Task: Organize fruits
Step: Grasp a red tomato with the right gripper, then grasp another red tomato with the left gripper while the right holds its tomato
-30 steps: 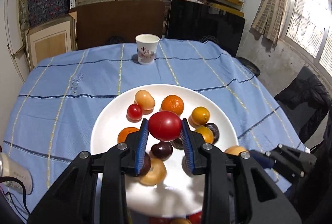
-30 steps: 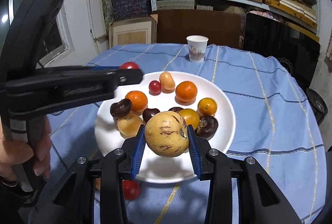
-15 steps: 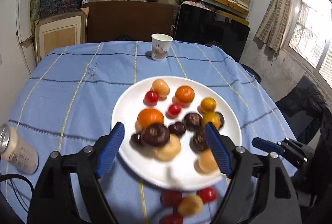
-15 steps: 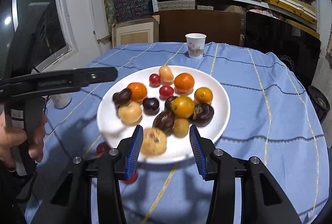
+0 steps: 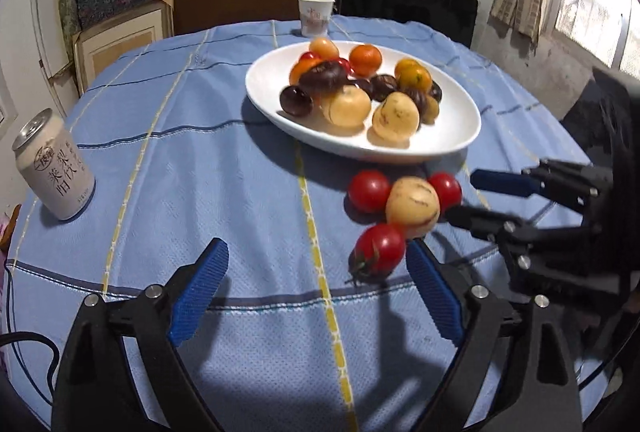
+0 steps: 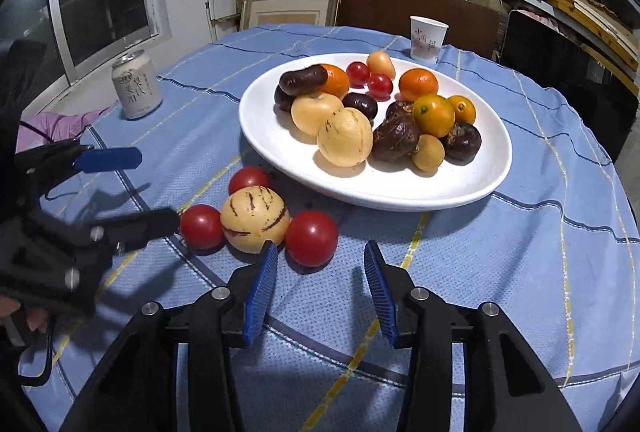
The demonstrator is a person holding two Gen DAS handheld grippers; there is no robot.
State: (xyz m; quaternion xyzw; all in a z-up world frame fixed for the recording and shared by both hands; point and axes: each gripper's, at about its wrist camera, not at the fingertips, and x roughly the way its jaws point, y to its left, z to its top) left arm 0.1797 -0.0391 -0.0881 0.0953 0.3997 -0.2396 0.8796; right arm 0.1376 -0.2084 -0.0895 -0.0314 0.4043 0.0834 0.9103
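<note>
Both tools empty: left tool [image 5: 316, 290] spread wide, right tool [image 6: 320, 286] parted. Most fruit heaped on plate [image 6: 460, 188]; pale melon [image 6: 254, 219] and three tomatoes [image 6: 311, 238] remain on desk beside it.

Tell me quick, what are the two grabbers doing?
Left gripper: open, holding nothing.
Right gripper: open, holding nothing.

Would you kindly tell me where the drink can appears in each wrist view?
Left wrist: drink can stands at the far left edge, on the blue cloth.
Right wrist: drink can stands upper left, near the window.
Shared landmark: the white plate of fruit.
</note>
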